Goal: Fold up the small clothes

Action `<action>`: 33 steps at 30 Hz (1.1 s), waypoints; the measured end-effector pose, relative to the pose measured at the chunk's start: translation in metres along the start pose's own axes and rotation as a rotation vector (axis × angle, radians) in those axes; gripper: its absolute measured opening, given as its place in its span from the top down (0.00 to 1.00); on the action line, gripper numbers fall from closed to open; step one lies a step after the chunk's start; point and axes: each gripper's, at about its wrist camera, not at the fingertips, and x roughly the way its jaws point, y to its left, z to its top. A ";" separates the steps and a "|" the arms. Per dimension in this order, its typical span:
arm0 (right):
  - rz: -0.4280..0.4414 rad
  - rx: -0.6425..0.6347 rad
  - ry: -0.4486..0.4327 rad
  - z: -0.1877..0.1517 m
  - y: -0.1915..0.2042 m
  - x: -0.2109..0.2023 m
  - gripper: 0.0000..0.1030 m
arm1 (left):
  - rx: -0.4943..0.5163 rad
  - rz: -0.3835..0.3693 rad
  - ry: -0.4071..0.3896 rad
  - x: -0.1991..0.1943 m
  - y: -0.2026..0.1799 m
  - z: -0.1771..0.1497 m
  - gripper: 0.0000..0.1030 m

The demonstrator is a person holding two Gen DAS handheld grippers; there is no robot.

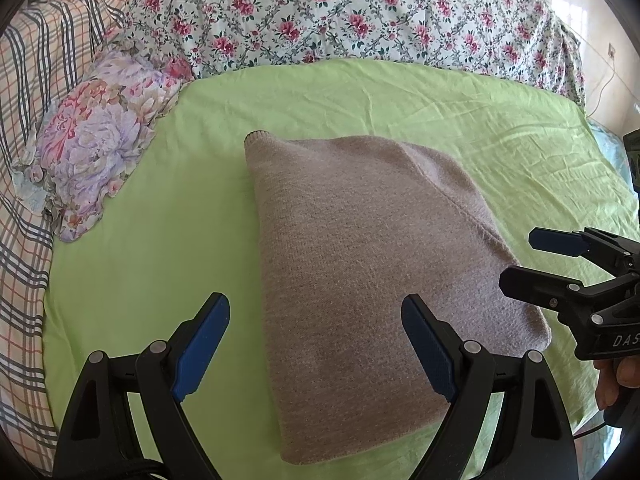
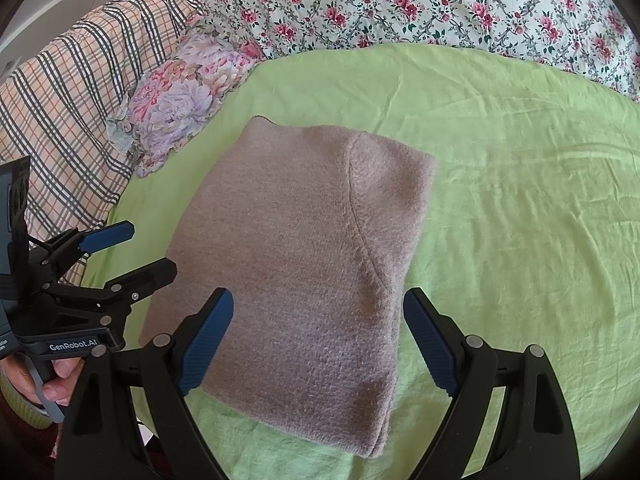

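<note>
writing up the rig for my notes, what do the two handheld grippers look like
Both are black plastic scissor-linkage frames with silver rivets and blue ribbed pads on the fingers. The left gripper carries white "GenRobot.AI" lettering on its body, seen in the right wrist view. The right gripper shows white letters "DAS", cut off, in the left wrist view.

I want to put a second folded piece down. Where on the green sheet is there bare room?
The widest bare patch of the green sheet lies right of the sweater, up to the floral quilt. A narrower strip lies left of the sweater, crowded by the floral pillow and plaid blanket.
</note>
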 end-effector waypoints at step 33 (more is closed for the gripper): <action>0.003 0.000 -0.007 0.008 -0.005 0.000 0.15 | 0.016 -0.008 0.006 0.008 -0.008 0.013 0.14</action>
